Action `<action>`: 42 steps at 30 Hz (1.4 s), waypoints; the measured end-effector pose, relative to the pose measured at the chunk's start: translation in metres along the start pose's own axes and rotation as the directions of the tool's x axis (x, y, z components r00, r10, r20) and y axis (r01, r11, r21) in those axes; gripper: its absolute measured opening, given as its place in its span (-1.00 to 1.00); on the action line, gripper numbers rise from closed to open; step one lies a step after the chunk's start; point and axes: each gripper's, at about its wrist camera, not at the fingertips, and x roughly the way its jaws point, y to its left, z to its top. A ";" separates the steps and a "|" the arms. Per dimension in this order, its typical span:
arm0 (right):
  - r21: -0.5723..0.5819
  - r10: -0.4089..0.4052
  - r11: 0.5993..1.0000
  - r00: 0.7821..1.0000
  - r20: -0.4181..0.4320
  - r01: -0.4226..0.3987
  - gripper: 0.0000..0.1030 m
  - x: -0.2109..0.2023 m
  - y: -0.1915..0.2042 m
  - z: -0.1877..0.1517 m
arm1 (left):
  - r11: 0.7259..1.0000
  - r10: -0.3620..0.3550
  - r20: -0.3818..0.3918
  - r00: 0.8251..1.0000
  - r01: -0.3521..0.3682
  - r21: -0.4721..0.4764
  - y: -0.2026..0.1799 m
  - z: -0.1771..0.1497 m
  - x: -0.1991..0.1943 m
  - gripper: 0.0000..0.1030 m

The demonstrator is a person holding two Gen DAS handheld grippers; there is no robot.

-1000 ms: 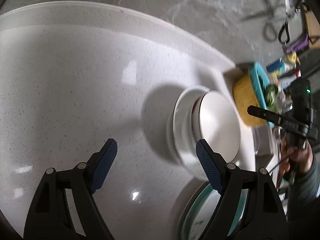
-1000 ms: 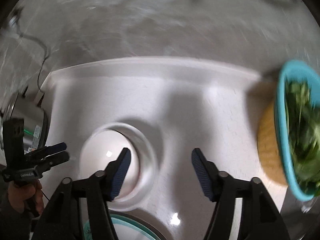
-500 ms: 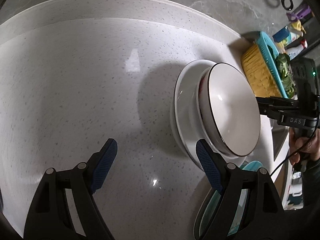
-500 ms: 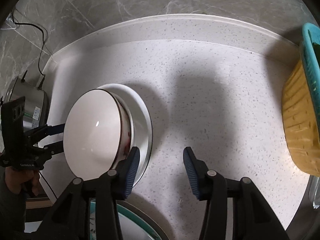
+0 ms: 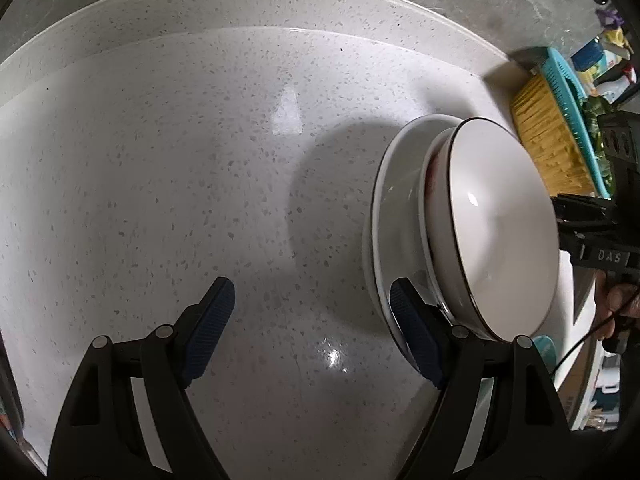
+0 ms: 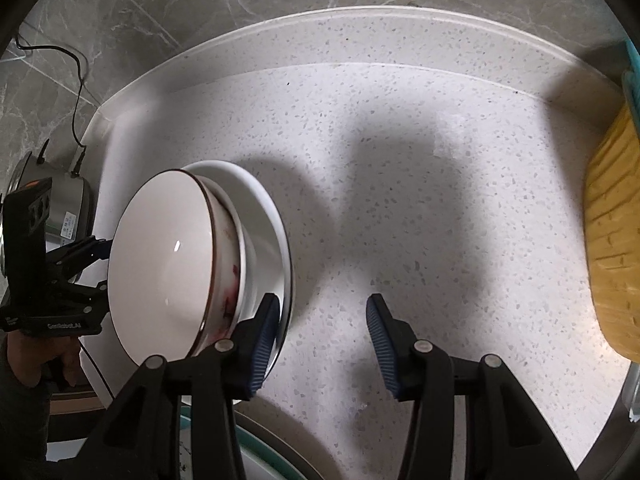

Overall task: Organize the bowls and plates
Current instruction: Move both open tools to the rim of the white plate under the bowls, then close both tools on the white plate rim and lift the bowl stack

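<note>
The stacked bowls [image 5: 500,232] are seen at right of frame on a white plate [image 5: 394,216]. Left gripper [image 5: 312,332] and right gripper [image 6: 320,340] are held wide open, empty; the stack could be toppled if clipped.

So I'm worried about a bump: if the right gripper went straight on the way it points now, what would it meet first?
Probably only the speckled white countertop: the open right gripper points past the white plate, which lies beside its left finger. Depth is unclear.

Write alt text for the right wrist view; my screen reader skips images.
A white bowl with a dark rim sits in a stack on a white plate on a speckled counter, left of the open right gripper.
</note>
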 end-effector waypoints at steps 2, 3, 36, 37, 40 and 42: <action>-0.008 0.002 1.000 1.000 0.001 -0.002 -0.08 0.005 0.001 0.000 | 1.000 -0.005 -0.001 1.000 0.005 -0.002 -0.001 0.002 0.003 0.46; -0.011 0.009 1.000 1.000 0.001 -0.009 -0.10 0.007 0.002 0.000 | 1.000 -0.015 -0.003 1.000 0.015 -0.003 -0.001 0.003 0.006 0.43; -0.052 -0.041 0.998 0.996 0.079 0.045 -0.65 0.032 0.037 0.004 | 0.998 -0.039 0.056 0.998 0.037 0.051 -0.043 0.016 0.025 -0.69; -0.055 -0.049 0.997 0.996 0.079 0.054 -0.65 0.032 0.039 0.005 | 0.998 -0.033 0.058 0.998 0.029 0.054 -0.045 0.017 0.026 -0.70; -0.052 -0.055 0.997 0.995 0.079 0.059 -0.66 0.034 0.043 0.009 | 0.999 -0.019 0.068 0.997 0.016 0.049 -0.047 0.018 0.025 -0.71; -0.046 -0.057 0.997 0.995 0.081 0.061 -0.66 0.035 0.046 0.010 | 0.999 -0.023 0.075 0.997 0.019 0.044 -0.047 0.018 0.025 -0.71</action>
